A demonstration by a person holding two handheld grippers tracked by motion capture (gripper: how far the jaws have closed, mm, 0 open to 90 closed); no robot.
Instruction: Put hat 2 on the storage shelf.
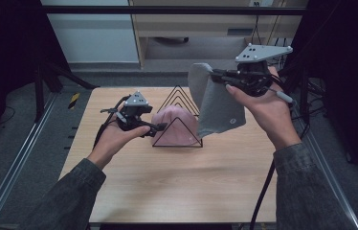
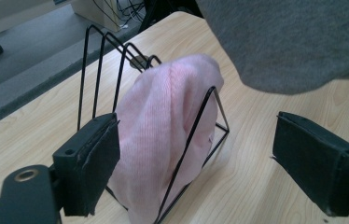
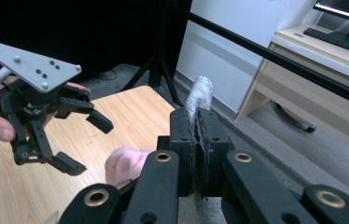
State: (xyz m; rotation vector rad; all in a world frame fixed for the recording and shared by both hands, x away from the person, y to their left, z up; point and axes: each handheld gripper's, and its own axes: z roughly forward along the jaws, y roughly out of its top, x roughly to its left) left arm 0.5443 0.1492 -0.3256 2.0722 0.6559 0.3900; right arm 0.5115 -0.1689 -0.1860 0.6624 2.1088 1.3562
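Holding my left gripper [image 1: 154, 127] low over the pale wooden worktop [image 1: 177, 191], I have its jaws spread wide with nothing between the black pads [image 2: 93, 161]; they point at the near end of the black wire rack of triangular loops [image 1: 179, 117]. In the left gripper view the rack stands just ahead of the jaws, and a soft pink knitted beanie [image 2: 163, 140] is tucked upright between its wires, bulging out past the front triangle. That pink beanie [image 1: 174, 127] sits about the middle of the worktop in the high view, still in the rack. Further right, a grey knitted beanie [image 1: 218, 103] hangs in the air above the rack's right side, clear of the worktop, its small round tag facing the camera. My right gripper [image 1: 218, 75] has its jaws pressed together on the top edge of that grey beanie [image 3: 199, 93], a pinch of fabric sticking up between the pads.
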